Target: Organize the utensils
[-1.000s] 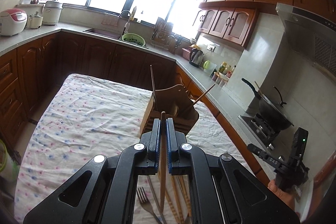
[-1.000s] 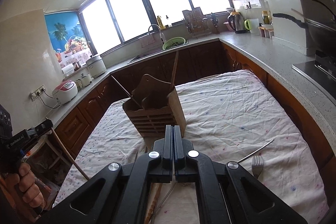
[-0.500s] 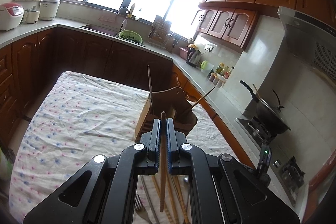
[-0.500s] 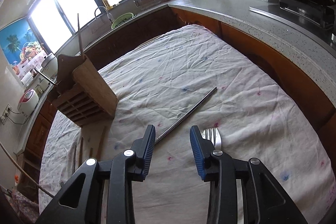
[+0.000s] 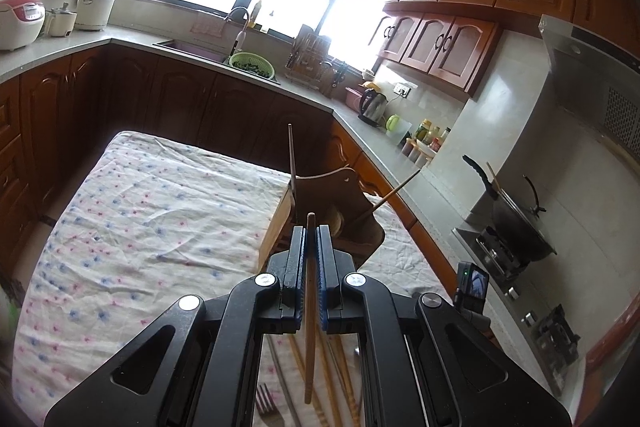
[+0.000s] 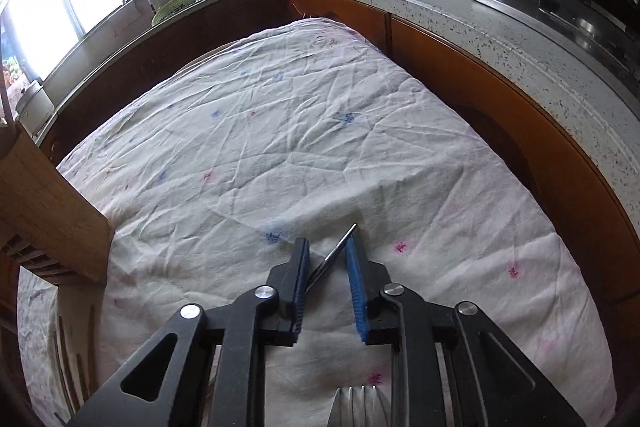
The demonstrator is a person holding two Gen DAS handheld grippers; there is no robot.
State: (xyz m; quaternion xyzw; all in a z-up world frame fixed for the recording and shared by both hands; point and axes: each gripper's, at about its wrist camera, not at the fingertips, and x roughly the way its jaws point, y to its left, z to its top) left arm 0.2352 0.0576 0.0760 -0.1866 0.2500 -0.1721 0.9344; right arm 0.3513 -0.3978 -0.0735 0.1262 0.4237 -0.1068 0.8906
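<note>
A wooden chopstick (image 5: pixel 310 307) is clamped between the left gripper (image 5: pixel 311 239) fingers, long axis along them, tip toward the holder (image 5: pixel 340 211). Best lowered steeply into a free slot. The right gripper (image 6: pixel 328 259) fingers stand apart around a steel chopstick (image 6: pixel 340 247) lying diagonally on the worktop (image 6: pixel 280 131).

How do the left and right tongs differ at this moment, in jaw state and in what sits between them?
The left tongs are shut on a wooden chopstick, lifted above the tablecloth; the right tongs are open, low over the cloth. A metal chopstick lies between the right jaws, not yet gripped, while the left jaws clamp theirs. Both have black arms with blue pads.
</note>
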